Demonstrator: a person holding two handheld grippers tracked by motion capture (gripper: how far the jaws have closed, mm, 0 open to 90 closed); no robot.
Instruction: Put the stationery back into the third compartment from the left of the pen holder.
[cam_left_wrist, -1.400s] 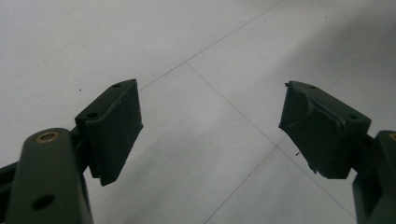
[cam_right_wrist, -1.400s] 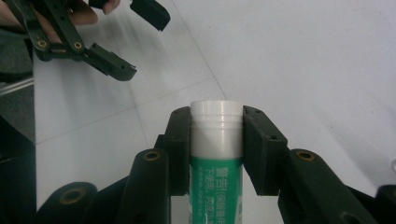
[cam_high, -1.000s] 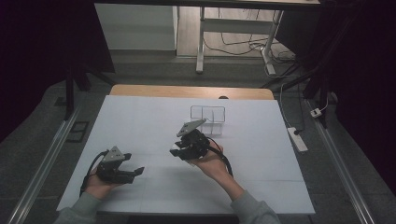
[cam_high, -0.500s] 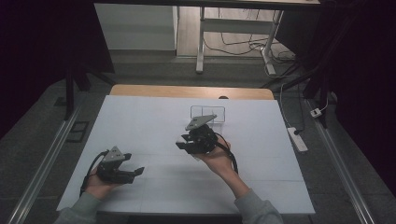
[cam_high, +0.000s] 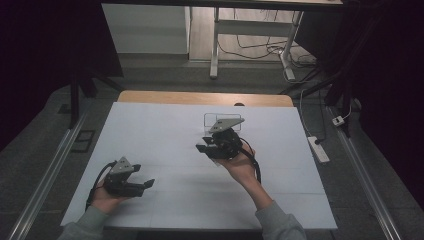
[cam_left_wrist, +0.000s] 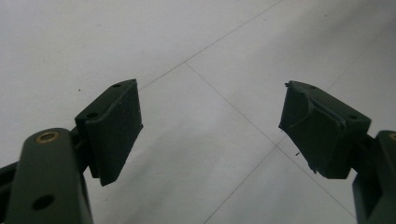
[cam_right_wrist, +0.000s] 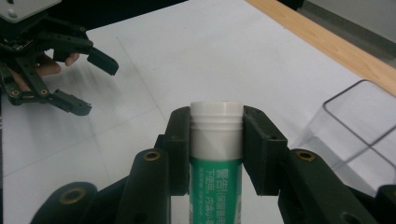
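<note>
The right gripper (cam_right_wrist: 217, 149) pinched a green tube with a white ribbed cap (cam_right_wrist: 216, 140) above the white table (cam_high: 165, 130), beside a clear plastic box (cam_right_wrist: 355, 126). The left gripper (cam_left_wrist: 210, 135), jaws spread and empty, rested well apart. The smooth tube could slip, or strike the box's near wall.

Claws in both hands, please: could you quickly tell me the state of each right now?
Left claw: open, nothing between its jaws.
Right claw: closed on a green tube with a white cap.
</note>
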